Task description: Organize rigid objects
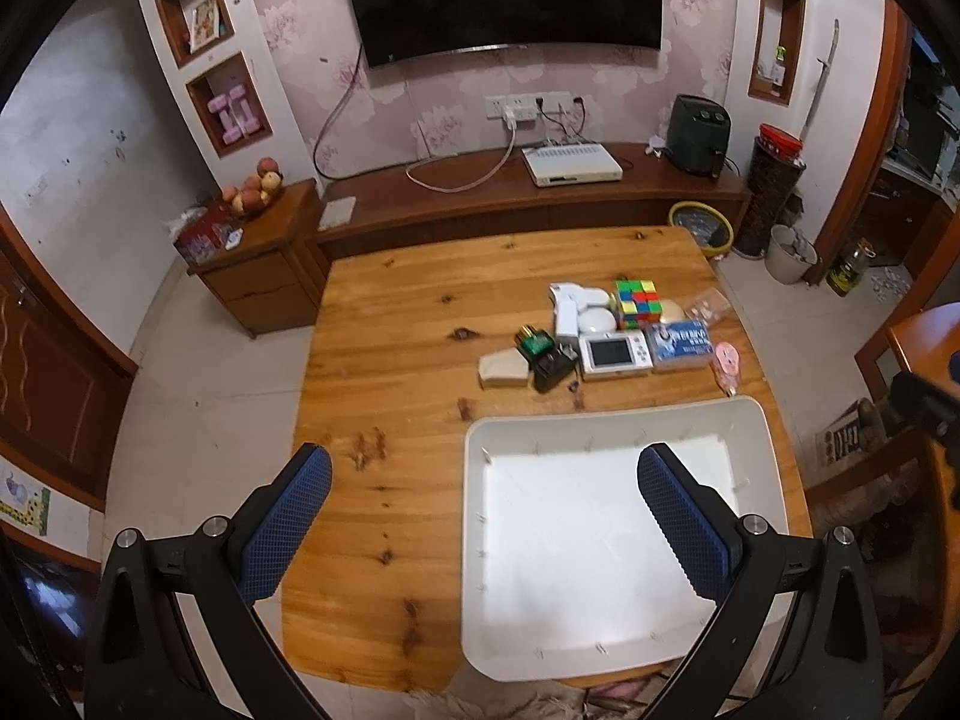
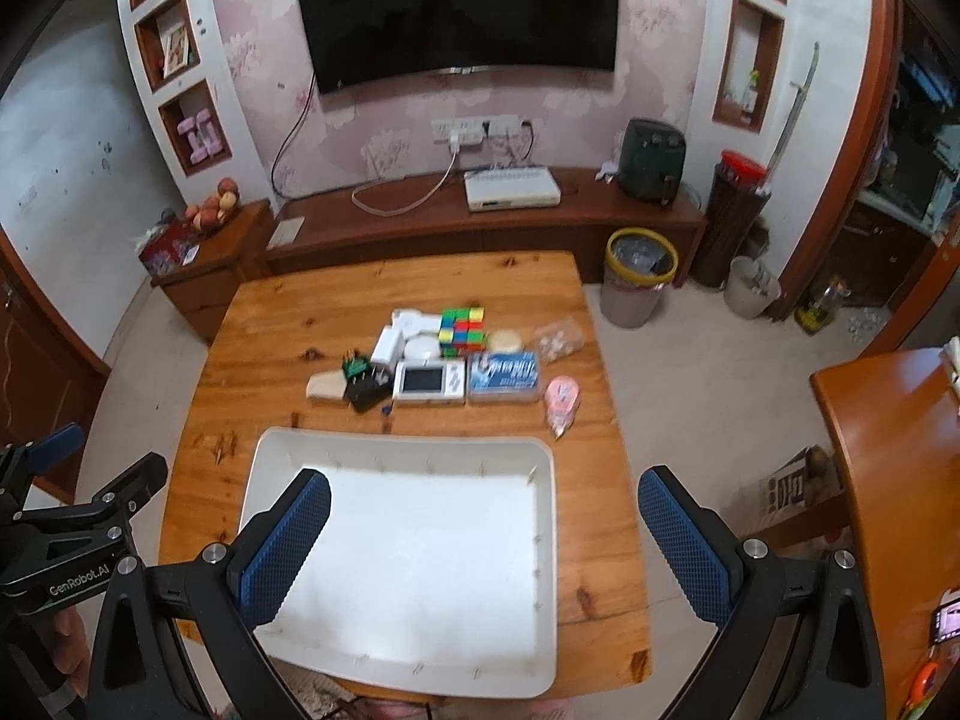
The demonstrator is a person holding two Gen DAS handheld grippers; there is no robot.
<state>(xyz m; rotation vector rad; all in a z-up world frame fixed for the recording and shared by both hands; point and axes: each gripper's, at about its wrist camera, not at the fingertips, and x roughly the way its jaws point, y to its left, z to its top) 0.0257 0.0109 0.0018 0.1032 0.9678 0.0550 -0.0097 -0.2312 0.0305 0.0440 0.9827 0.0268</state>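
- The small hard things lie in a bunch past the middle of the wooden bench (image 1: 384,360), just behind the white tray (image 1: 774,480)
- The colour cube (image 1: 637,302) sits at the back of the bunch. It looks stiff and light, so I think its flat sides are the best place to pinch it
- The little white game toy (image 1: 615,354) lies flat with its screen up. Its long side runs left to right, and I would grab it across the short way
- The blue box (image 1: 680,347) lies flat just beside the toy, its long side going left to right too. It looks hard and a bit slippery
- The black plug (image 1: 552,369) lies just beside the toy on the other side, touching a pale wedge (image 1: 503,369) whose long side runs left to right
- A pink thing (image 1: 728,365) lies near the tray's far corner, with its tip pointing at the tray
- The tray is empty, so nothing is sorted yet
- The left gripper (image 1: 483,510) hangs over the near bench and tray, its fingers wide apart and holding nothing
- The right gripper (image 2: 483,516) hangs over the tray, fingers wide apart and empty too
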